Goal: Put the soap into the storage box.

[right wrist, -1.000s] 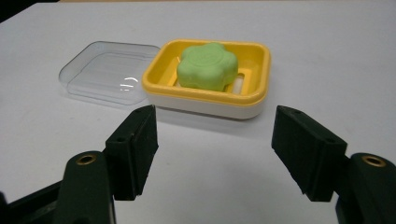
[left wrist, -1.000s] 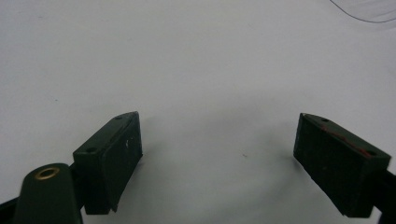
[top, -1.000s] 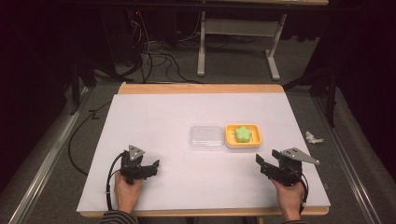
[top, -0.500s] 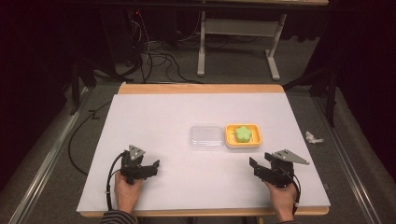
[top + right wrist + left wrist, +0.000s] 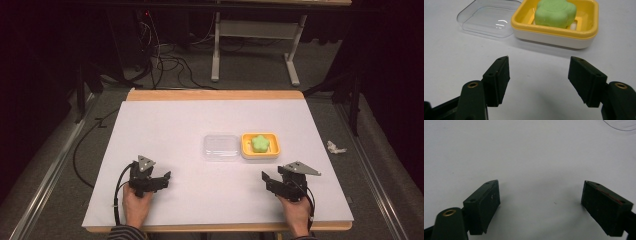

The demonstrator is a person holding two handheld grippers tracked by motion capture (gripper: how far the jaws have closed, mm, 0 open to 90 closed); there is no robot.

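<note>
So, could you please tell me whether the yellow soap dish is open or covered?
Open: the yellow soap dish shows the green soap uncovered, and its clear lid lies beside it.

We've got a white table (image 5: 190,130) with a wood edge; sitting on it are a clear lid (image 5: 220,146) touching a yellow soap dish (image 5: 275,147) holding green soap (image 5: 260,143).

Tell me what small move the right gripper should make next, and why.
Probably ease the right gripper forward toward the yellow dish: its jaws stand apart with nothing between them, and the dish, holding a green flower-shaped piece, lies just ahead on the table beside the clear lid, untouched.
</note>
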